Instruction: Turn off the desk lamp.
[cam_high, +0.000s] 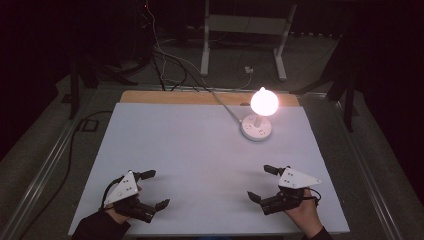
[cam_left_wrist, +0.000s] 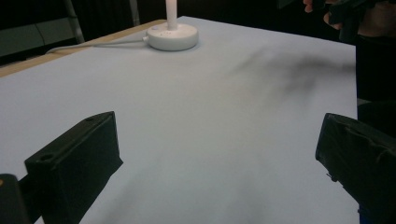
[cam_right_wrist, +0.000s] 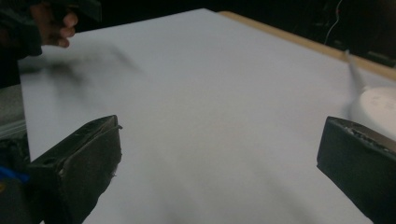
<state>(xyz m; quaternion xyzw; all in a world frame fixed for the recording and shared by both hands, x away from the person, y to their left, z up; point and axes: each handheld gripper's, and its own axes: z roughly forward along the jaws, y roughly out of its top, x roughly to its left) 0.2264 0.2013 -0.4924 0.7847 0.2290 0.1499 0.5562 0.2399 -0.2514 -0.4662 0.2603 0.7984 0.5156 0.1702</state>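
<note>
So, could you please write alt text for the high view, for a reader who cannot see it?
A small white table lamp with a glowing round bulb stands lit at the far right of a pale grey tabletop in a dark room. At the near edge, a person's hands hold the left gripper and the right gripper, both open and holding nothing, far short of the lamp.

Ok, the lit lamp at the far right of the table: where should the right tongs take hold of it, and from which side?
Probably the thin upright stem between the glowing globe and the round white base of the lamp. Bring the right tongs, open now, in level from the near side. The cord leaves toward the far left, the globe looks too wide and round, and the base is low and flat.
</note>
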